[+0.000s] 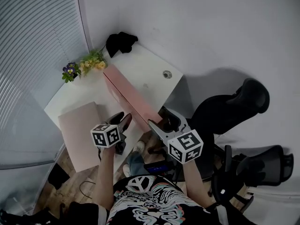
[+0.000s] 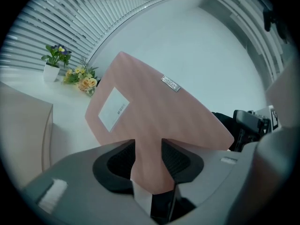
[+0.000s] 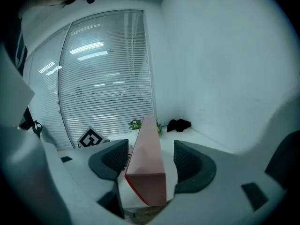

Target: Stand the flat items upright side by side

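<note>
Head view: near the middle of the white surface (image 1: 154, 71), a pink box (image 1: 131, 97) upright on its long edge, with the left hand-held gripper (image 1: 123, 122) and right hand-held gripper (image 1: 161, 122) at its near end. Just left of it, a second box (image 1: 82, 130) lying flat.

Left gripper view: clamped on the near corner of the tilted pink box (image 2: 154, 111), pads pressing both faces. White label (image 2: 112, 109) on the near face.

Right gripper view: spread wider than the box's narrow end (image 3: 146, 172), with a clear gap at the right pad.
</note>
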Tool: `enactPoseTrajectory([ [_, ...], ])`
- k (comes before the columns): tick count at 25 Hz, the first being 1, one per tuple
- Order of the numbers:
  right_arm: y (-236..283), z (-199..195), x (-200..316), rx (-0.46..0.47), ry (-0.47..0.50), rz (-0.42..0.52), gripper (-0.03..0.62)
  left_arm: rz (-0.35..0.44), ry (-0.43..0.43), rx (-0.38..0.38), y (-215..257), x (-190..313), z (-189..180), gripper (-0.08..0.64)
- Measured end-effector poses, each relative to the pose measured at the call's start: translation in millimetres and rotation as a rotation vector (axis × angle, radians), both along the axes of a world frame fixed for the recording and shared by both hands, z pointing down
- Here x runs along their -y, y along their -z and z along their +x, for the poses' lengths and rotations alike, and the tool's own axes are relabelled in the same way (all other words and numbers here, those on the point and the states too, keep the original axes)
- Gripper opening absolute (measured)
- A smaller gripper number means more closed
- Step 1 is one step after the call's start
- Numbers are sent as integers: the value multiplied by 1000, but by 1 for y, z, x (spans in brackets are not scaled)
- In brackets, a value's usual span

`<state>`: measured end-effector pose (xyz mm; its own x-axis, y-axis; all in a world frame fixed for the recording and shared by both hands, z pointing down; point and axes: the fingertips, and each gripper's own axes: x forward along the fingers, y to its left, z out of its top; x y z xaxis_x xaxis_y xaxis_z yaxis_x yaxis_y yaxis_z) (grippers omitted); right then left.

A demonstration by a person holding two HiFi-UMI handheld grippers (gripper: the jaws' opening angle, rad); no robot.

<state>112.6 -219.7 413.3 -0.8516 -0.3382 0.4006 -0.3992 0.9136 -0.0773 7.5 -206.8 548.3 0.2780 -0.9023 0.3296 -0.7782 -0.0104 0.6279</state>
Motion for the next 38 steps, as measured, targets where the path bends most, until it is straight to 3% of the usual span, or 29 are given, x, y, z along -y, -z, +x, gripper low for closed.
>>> enactPoseTrajectory([
  [5,9,-29,4,-38,84,4,301,39,18,-9,7,1,-7,160],
  [14,7,-96,25,-119,220,-20,308,41,79,-7,8,-2,-30,158],
  [25,-9,-179,49,-225,364,-28,368,30,164,-37,3,8,-69,158],
  [34,-28,-224,68,-330,392,-59,382,6,196,-57,-4,19,-82,158],
  [38,-29,-234,74,-315,361,-80,383,10,199,-57,-1,25,-83,158],
])
